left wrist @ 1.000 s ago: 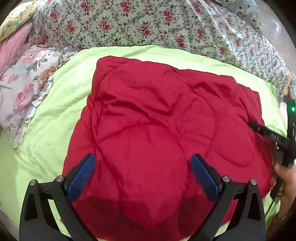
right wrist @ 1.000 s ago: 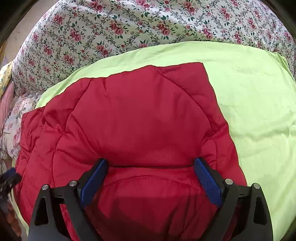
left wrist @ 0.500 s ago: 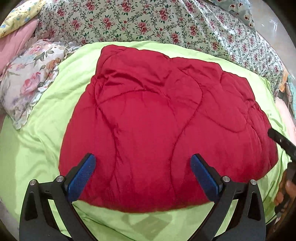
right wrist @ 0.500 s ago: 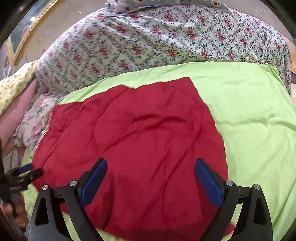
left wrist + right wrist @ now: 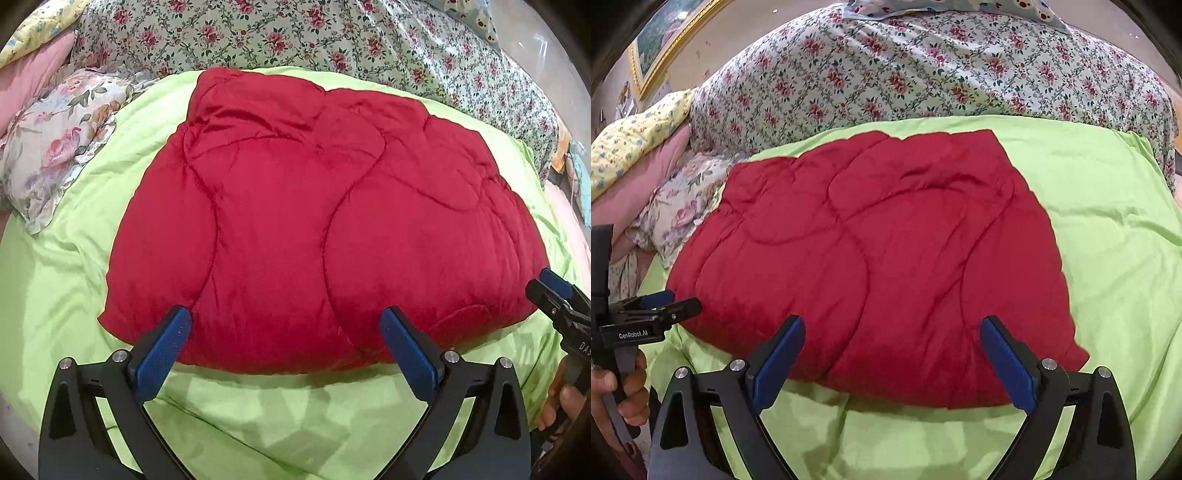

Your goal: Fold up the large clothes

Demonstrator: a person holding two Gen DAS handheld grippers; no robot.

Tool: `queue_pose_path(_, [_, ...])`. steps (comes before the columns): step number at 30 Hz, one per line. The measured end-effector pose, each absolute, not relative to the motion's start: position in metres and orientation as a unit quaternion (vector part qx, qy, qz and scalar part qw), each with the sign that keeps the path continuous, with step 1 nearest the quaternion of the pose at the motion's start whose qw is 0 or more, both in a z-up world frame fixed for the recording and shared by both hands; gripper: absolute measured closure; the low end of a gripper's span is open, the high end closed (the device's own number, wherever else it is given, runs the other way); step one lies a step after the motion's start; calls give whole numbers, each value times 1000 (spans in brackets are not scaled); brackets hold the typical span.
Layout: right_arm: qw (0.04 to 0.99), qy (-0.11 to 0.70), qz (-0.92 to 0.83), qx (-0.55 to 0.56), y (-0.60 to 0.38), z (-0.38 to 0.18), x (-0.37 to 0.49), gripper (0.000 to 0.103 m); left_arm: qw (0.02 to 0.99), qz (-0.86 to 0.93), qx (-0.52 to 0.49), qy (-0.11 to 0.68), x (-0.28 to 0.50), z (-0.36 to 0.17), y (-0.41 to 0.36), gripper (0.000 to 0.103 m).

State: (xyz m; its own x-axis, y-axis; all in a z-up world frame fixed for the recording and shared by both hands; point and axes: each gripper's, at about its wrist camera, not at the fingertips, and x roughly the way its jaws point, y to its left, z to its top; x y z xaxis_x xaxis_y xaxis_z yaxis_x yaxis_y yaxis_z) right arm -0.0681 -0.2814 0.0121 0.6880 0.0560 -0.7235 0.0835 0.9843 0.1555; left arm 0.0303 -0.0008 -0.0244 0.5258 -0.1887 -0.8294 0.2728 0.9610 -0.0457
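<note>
A red quilted garment (image 5: 314, 221) lies folded in a flat, padded block on a lime-green sheet (image 5: 66, 288); it also shows in the right wrist view (image 5: 879, 258). My left gripper (image 5: 286, 332) is open and empty, held above the garment's near edge. My right gripper (image 5: 892, 339) is open and empty, also above the near edge. The right gripper shows at the right of the left wrist view (image 5: 554, 291); the left gripper shows at the left of the right wrist view (image 5: 657, 306).
A floral bedspread (image 5: 332, 40) covers the far side of the bed. A floral pillow (image 5: 55, 144) and a pink pillow (image 5: 26, 81) lie at the left. A framed picture (image 5: 661, 40) hangs on the wall.
Both grippers have pulled back and up from the red garment. The garment now lies flat with its near edge and the green sheet in front of it in view.
</note>
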Motion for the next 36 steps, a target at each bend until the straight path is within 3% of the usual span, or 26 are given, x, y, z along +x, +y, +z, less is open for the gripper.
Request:
queue_pose_path(16, [908,411,-37,76,-286,-20,-50,7,871,-136,29,472,33,-38,5,0])
queue_pose_path(36, [911,403,-52,72,-280,-17,-50,5,874,-129,33,468,39,-47,0,0])
